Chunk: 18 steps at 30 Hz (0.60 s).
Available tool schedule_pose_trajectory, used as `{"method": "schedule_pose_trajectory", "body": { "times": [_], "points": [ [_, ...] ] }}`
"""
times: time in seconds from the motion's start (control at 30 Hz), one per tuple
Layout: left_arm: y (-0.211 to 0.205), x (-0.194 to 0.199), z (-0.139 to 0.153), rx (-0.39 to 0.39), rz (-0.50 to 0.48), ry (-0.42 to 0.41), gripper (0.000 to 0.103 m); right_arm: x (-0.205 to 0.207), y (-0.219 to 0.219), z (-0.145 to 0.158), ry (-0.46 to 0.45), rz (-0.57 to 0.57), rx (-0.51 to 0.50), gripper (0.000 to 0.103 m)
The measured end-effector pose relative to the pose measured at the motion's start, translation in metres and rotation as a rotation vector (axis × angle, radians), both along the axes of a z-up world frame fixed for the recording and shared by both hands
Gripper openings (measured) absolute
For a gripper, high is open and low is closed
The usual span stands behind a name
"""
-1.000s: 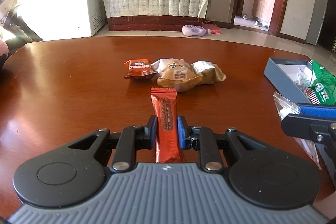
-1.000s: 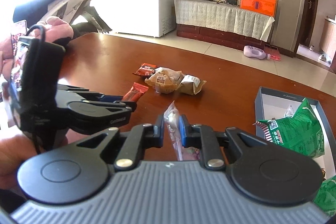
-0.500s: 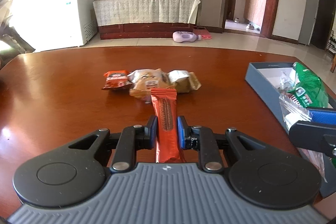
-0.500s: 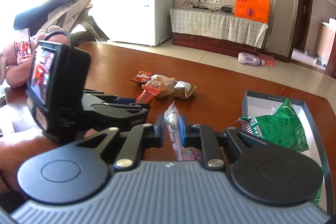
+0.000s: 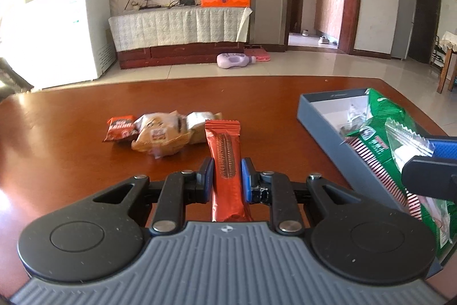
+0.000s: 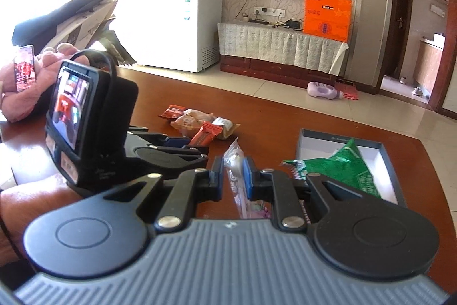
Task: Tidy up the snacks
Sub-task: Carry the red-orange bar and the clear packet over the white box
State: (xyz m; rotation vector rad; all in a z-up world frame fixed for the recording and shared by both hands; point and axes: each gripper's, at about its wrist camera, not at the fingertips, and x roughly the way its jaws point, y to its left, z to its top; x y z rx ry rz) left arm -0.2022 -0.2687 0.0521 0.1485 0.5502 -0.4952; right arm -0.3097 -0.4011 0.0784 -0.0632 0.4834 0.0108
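Note:
My left gripper is shut on a long orange-red snack bar that sticks out forward above the table. My right gripper is shut on a clear plastic snack packet; in the left wrist view that packet hangs over the grey box at the right. The grey box holds a green snack bag. A small pile of three snacks lies mid-table: a dark red packet, a tan bun pack and a silver one.
The brown wooden table ends at a curved far edge with tiled floor beyond. At the left in the right wrist view, a person's hand holds a phone beside the left gripper's camera screen.
Both grippers have swung right with their snacks held. The snack pile has slid leftwards in the left wrist view and the grey box has come closer to both.

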Motion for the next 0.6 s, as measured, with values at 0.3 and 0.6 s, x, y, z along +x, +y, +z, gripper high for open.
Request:
{"method": "schedule_pose_trajectory", "body": {
  "times": [0.3,0.6],
  "points": [
    [-0.028,-0.010,0.015,0.006,-0.053,-0.067,0.024,-0.012,-0.021,0.007,-0.036,-0.022,0.005,0.018],
    [-0.065,-0.008,0.023,0.002,-0.104,-0.077,0.024,-0.021,-0.037,0.010,-0.057,-0.044,0.010,0.018]
  ]
}}
